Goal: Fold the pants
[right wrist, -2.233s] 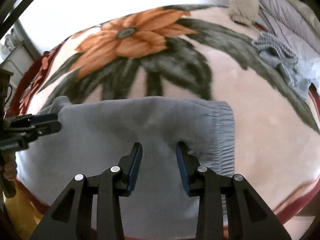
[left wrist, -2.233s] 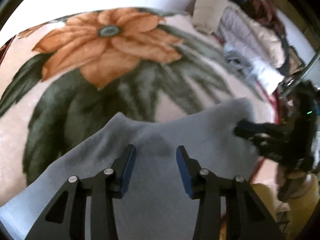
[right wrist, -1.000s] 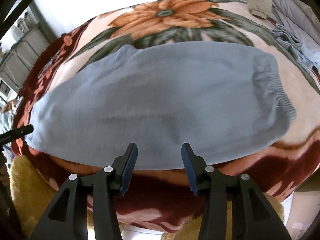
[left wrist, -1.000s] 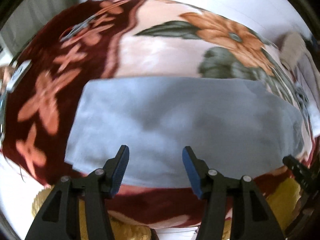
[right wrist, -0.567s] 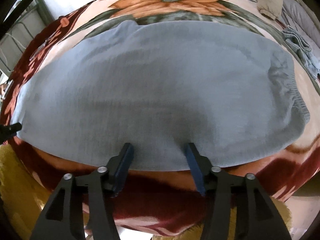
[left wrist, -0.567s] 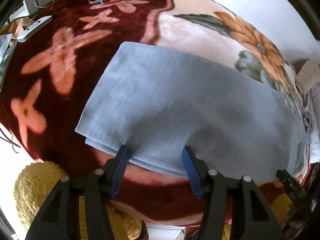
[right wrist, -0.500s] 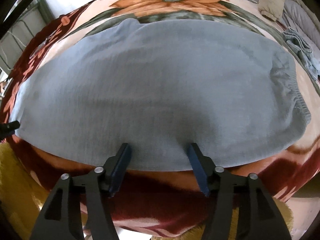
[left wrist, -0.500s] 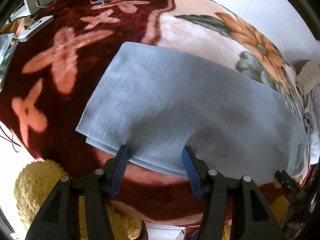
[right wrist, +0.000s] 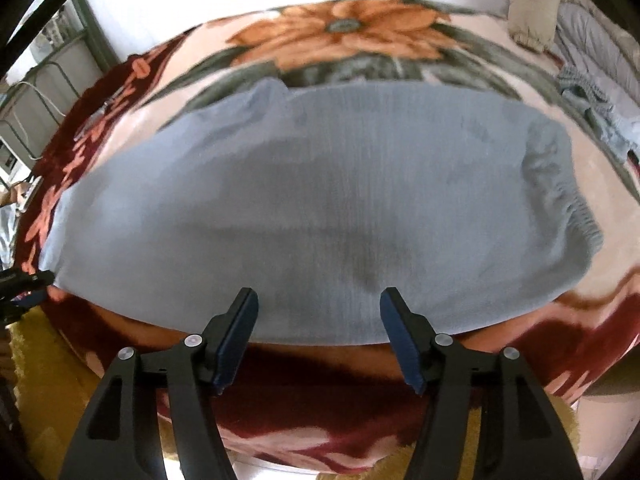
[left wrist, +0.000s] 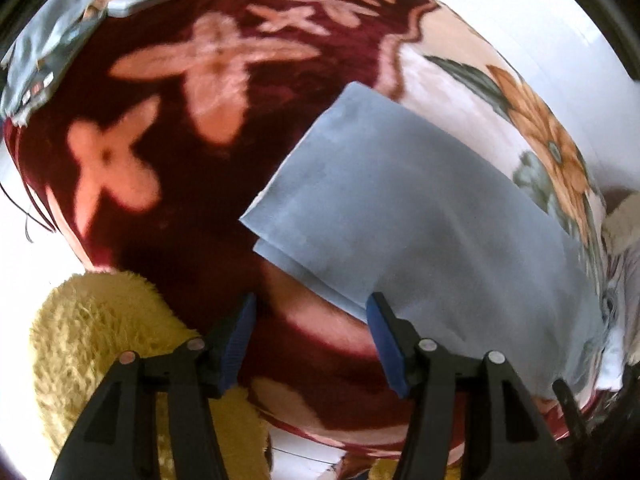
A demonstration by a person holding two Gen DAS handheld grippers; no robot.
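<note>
Lying flat on your flowered blanket [right wrist: 360, 36], the grey pants [right wrist: 320, 208] are folded lengthwise, waistband to the right. Your left gripper [left wrist: 310, 336] is opening with nothing between its pads; your right gripper [right wrist: 318, 328] stands spread over the near edge.

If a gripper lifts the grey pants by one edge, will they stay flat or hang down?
The grey pants would probably hang limp: they lie soft and flat on the blanket, with a gathered waistband. The two layers at the leg end might slide apart. They look light, likely dragging on the fuzzy blanket.
</note>
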